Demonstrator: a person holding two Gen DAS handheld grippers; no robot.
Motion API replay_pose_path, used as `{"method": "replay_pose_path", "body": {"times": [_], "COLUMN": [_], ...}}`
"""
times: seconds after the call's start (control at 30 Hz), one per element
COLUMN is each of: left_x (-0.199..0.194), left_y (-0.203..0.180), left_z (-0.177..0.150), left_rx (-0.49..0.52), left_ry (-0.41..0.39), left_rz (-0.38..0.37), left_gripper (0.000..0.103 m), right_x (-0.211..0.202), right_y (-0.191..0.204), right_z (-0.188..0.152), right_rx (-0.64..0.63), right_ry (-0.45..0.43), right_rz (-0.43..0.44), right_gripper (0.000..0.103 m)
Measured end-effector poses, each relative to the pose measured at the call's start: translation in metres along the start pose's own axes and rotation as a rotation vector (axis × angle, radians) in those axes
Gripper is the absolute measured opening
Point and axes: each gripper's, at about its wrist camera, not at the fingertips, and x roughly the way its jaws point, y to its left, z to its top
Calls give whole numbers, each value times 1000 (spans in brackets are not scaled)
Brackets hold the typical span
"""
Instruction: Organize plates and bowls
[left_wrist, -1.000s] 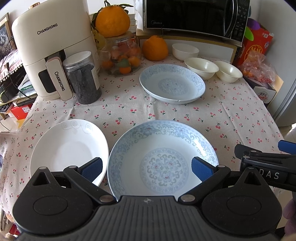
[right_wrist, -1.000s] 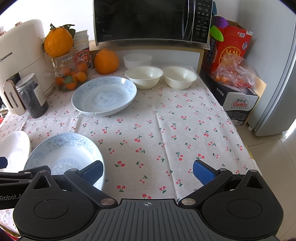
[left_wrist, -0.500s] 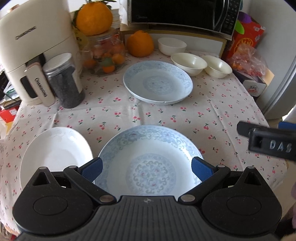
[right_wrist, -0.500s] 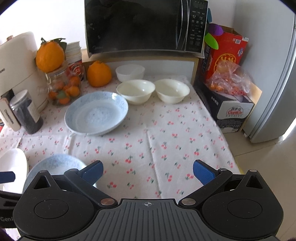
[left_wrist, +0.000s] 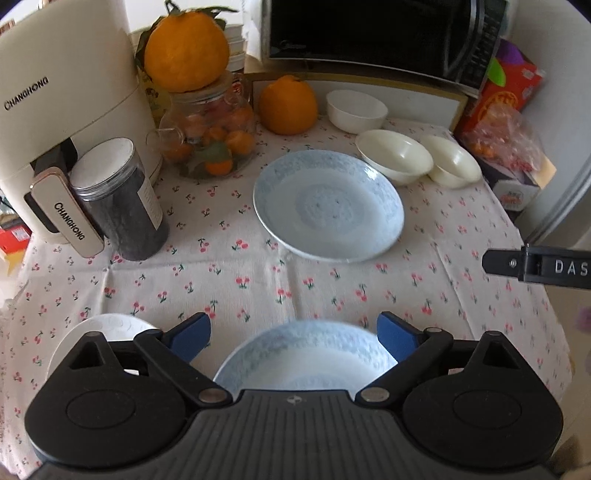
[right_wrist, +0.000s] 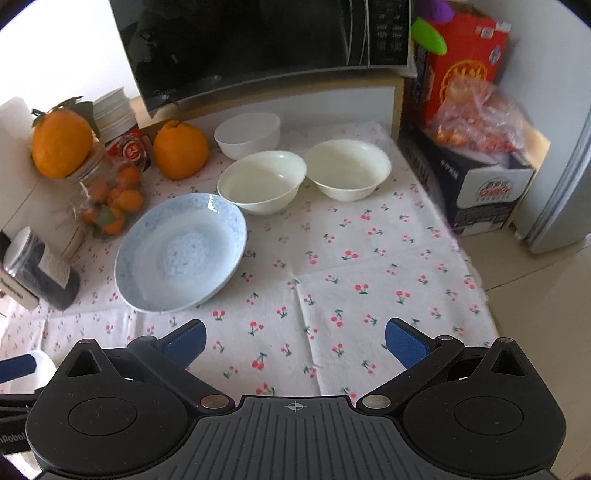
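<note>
Currently, left hand-held gripper (left_wrist: 293, 334): spread wide, nothing held, above near blue plate (left_wrist: 306, 360).
Right hand-held gripper (right_wrist: 293, 341): spread wide, nothing held.
Table (right_wrist: 369, 266): covered in cherry-print cloth.

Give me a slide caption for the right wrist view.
Open right gripper above cherry tablecloth, facing blue plate and three white bowls.

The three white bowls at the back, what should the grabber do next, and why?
Probably ease the open right gripper forward toward the nearest cream bowl. It holds nothing, hangs over bare cherry-print tablecloth, and the bowls sit apart, unstacked, beside the blue patterned plate.
</note>
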Motion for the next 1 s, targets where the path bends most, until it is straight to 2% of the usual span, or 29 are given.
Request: {"method": "replay_pose_path", "body": {"times": [0.23,0.33,0.53,0.8,1.0], "left_x": [29,46,69,89,103], "left_y": [19,28,40,48,50], "left_z": [21,26,35,47,52], "left_rx": [-113,-159,-239,-321,-363], "left_ry": [44,58,31,-23,-50], "left_rz": [-35,-65,-133,-185,-199], "left_gripper": [95,92,85,65,51], "right_x": [32,52,86,114,128], "right_y": [-3,-7,-17,-24,-27], "right_z": [19,21,27,33,35], "right_rx": [62,113,233,346,422], "right_ry": [9,41,94,76,48], "right_rz": [126,190,319,359,411], "right_gripper": [103,103,103,102,91]}}
